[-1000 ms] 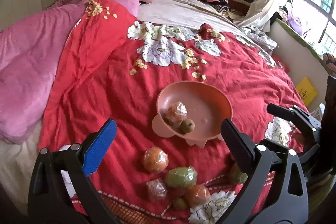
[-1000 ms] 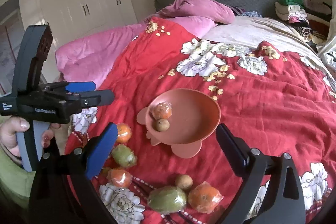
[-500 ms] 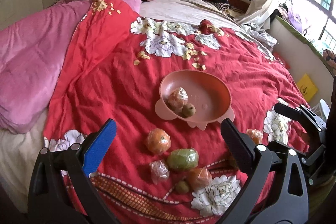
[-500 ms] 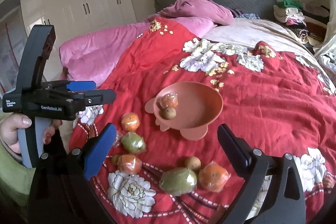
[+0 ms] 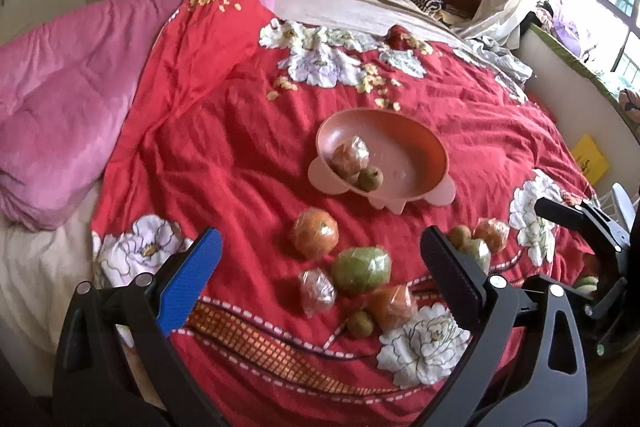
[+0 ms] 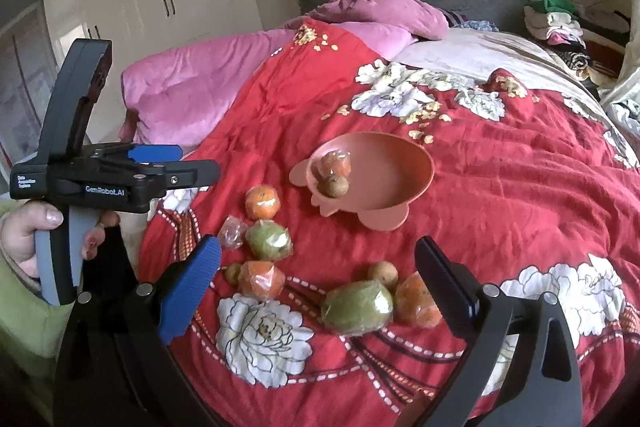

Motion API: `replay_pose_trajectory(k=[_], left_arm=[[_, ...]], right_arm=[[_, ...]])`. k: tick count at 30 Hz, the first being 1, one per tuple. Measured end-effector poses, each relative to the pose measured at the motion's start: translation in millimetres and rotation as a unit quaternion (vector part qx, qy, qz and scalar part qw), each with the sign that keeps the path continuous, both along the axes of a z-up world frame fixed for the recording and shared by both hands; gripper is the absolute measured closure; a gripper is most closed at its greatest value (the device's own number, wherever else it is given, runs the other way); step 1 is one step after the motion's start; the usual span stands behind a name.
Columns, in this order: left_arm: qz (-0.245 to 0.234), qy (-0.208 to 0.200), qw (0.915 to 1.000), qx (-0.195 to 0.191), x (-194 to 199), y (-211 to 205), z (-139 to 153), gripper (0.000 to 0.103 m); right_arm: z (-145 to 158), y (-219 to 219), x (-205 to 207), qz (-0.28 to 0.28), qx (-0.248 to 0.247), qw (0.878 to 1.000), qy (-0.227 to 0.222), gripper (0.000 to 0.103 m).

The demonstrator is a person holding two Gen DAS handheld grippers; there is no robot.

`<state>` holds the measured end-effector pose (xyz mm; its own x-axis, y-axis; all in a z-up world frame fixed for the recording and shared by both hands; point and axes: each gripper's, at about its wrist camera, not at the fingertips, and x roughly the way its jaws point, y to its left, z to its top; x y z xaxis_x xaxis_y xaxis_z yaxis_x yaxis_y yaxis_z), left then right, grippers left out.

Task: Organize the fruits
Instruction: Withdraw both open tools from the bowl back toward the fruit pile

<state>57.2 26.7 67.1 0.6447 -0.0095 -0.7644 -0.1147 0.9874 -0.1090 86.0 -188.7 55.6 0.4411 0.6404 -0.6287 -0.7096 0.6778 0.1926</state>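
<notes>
Bowl (image 5: 436, 151) | holds 1 wrapped orange (image 5: 349, 158), 1 small brown fruit (image 5: 370, 179)

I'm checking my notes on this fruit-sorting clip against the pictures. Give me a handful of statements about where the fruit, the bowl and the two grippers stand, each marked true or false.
1. The pink bowl holds two pieces of fruit. True: a wrapped orange and a small brown fruit.
2. The right gripper is shut on the big green fruit. False: its jaws are wide open and the fruit lies on the red quilt.
3. The left gripper is open and holds nothing. True.
4. All the fruit is already in the bowl. False: several pieces lie on the quilt in front of it.
5. The bowl sits on a wooden table. False: it rests on the quilt, on a bed.
</notes>
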Motion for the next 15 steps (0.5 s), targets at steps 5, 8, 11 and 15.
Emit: replay_pose_trajectory(k=[5, 8, 11, 15], left_arm=[[0.002, 0.010, 0.9999, 0.004, -7, 2, -7, 0.010], [0.001, 0.016, 0.9999, 0.006, -12, 2, -11, 0.010], [-0.002, 0.022, 0.9997, 0.006, -16, 0, -15, 0.010], [-0.006, 0.027, 0.9996, 0.006, -20, -2, -20, 0.010]], right_arm=[[-7, 0, -8, 0.003, -0.007, 1.000, 0.008, 0.006], [-10, 0, -12, 0.005, -0.010, 1.000, 0.013, 0.006], [-14, -3, -16, 0.004, -0.014, 1.000, 0.019, 0.006], [-20, -5, -20, 0.001, -0.022, 0.999, 0.026, 0.006]])
